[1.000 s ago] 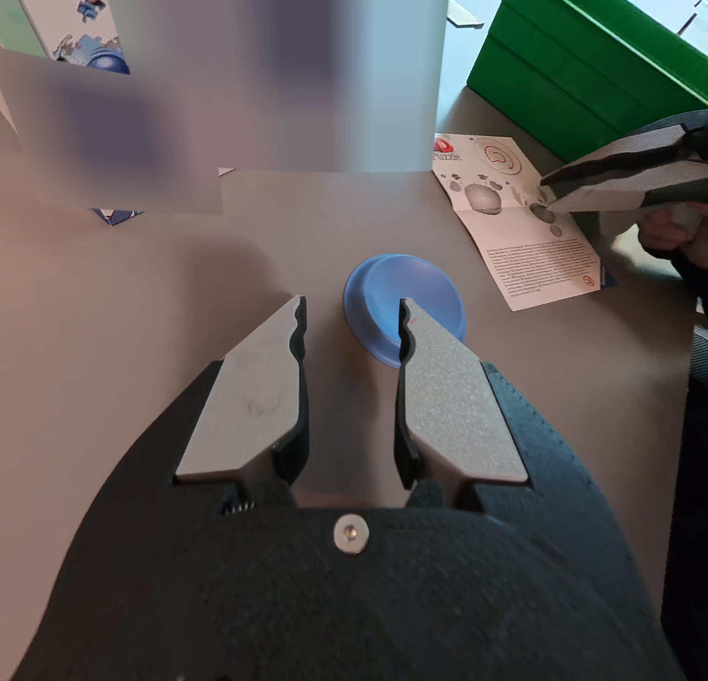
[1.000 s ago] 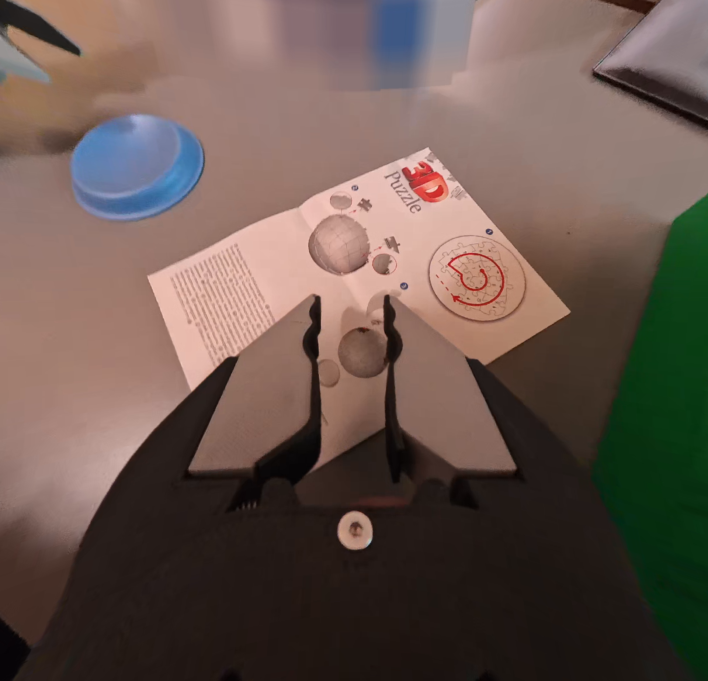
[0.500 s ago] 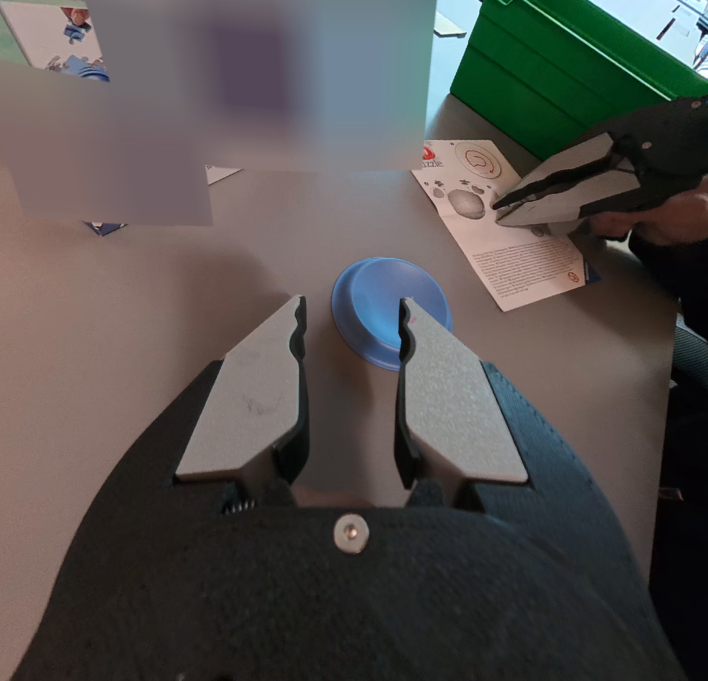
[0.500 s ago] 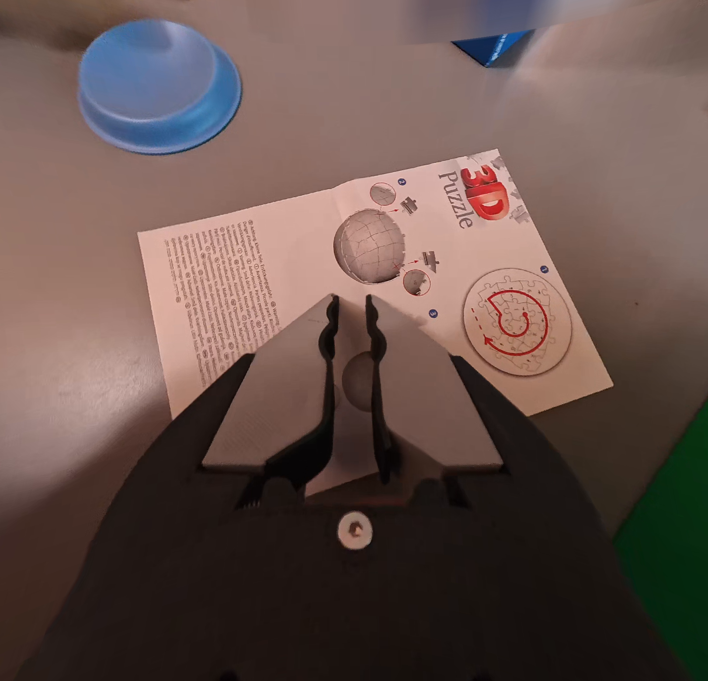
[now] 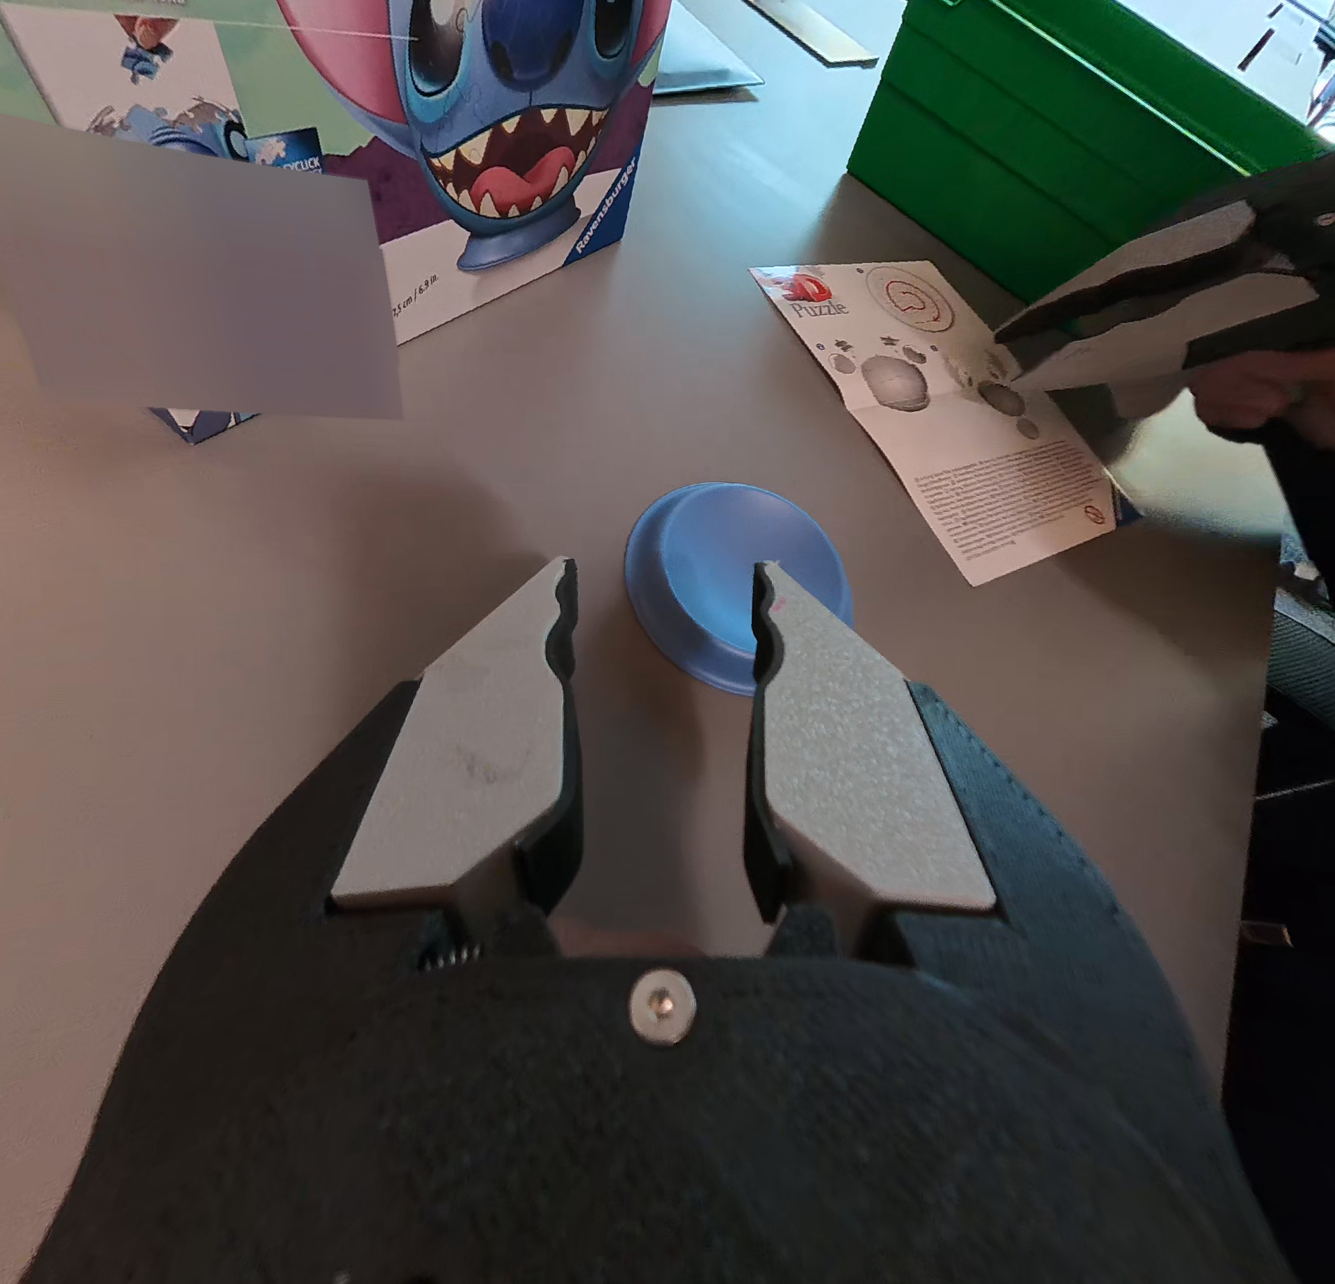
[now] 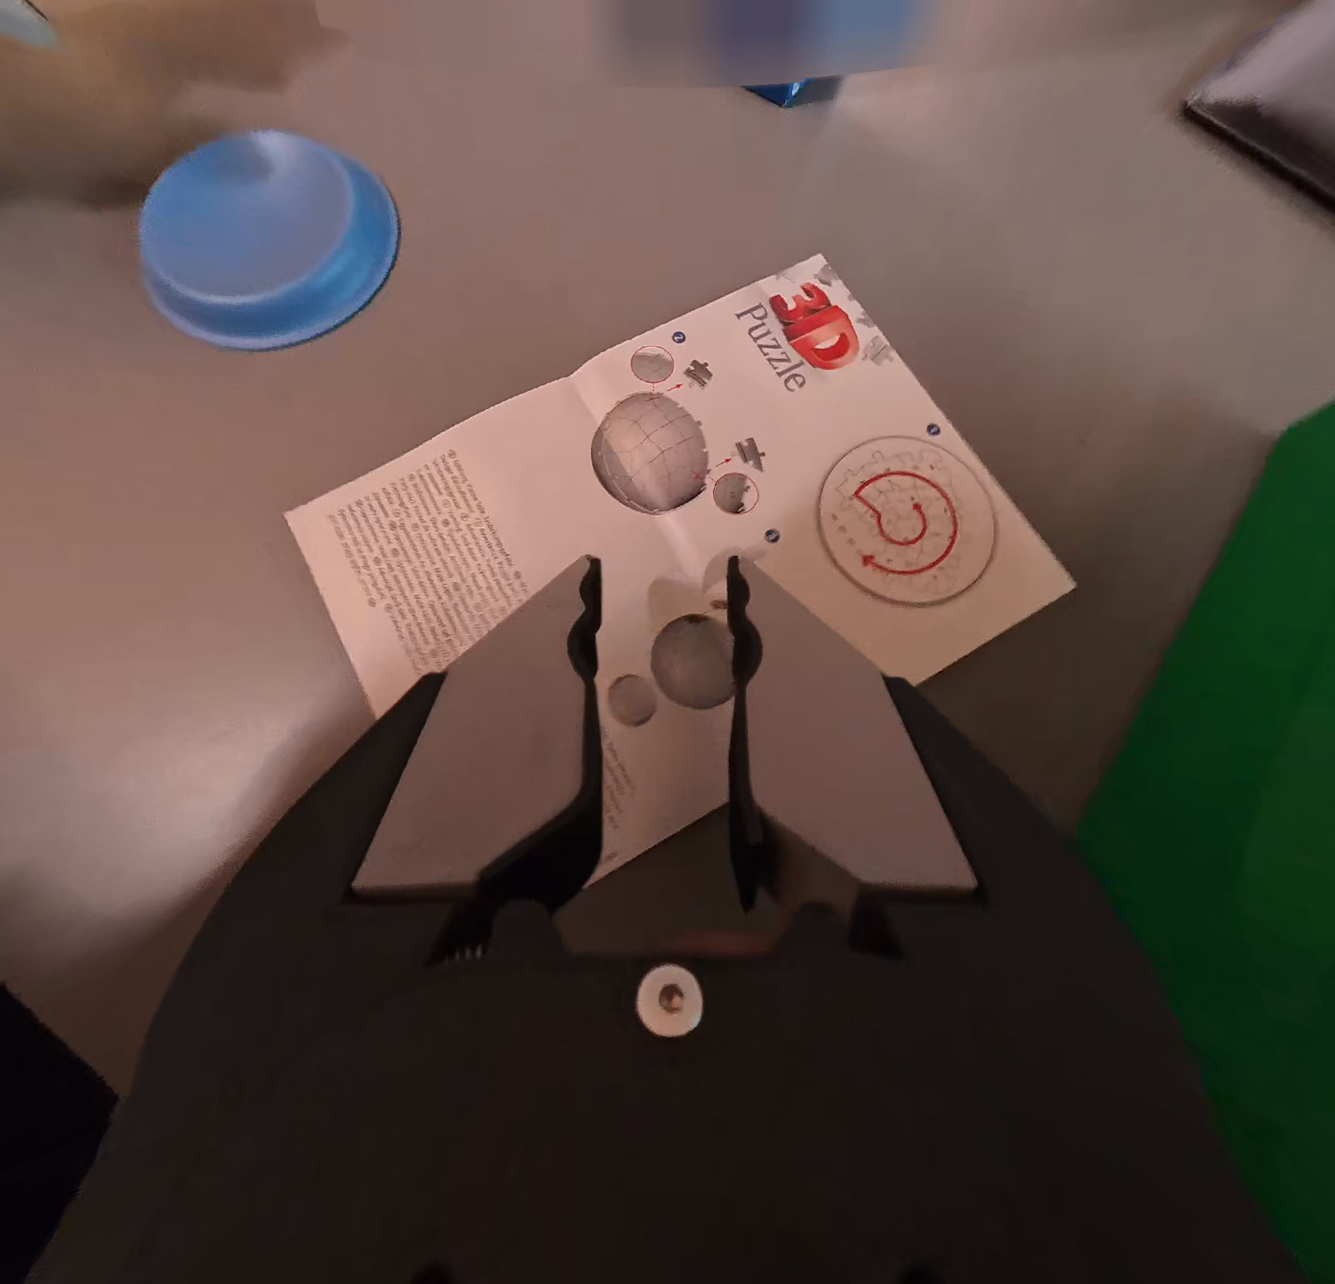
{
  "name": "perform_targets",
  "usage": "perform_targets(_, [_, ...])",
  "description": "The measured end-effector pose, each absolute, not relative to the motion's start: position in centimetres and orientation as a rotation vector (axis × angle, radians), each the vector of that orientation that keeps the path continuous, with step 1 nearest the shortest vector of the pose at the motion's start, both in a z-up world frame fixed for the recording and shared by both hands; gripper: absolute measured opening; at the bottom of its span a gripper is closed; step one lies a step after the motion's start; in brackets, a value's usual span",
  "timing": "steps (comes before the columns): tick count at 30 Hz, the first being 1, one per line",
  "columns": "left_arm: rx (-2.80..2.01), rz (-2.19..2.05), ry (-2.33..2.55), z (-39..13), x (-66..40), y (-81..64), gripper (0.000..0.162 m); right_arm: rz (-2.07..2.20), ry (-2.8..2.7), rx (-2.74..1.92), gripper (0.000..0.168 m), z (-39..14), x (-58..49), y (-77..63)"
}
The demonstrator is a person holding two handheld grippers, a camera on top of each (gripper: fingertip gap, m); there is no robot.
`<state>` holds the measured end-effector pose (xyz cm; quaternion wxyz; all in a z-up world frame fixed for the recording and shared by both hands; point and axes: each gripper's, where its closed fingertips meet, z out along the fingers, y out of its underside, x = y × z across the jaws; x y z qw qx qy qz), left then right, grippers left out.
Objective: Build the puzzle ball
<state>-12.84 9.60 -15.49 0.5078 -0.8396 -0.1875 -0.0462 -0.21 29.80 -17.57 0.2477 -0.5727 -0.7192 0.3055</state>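
Left claw (image 5: 663, 576) is held wide open above a blue stand (image 5: 737, 584); right claw (image 6: 661, 573), parted and empty, is poised over a leaflet (image 6: 506, 519).

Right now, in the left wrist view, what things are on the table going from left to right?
Puzzle box → blue round stand → instruction leaflet → green bin, with the right gripper reaching over the leaflet.

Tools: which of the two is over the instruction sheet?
The right tool, open above the sheet near its printed spheres. The left tool, also open, points at the blue round stand instead.
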Motion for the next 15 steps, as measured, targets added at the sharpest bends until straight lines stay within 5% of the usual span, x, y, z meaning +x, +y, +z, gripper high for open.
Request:
perform_targets(1, [-2.023, -0.111, -0.45, -15.4, -12.8, 9.6, 0.047, 0.854, -1.941, -1.589, 0.034, -17.6, 0.0, 29.5])
perform_targets(15, [-2.024, -0.11, -0.468, -15.6, -13.1, 9.3, 0.047, 0.809, -2.022, -1.487, 0.025, -20.0, -0.7, 28.6])
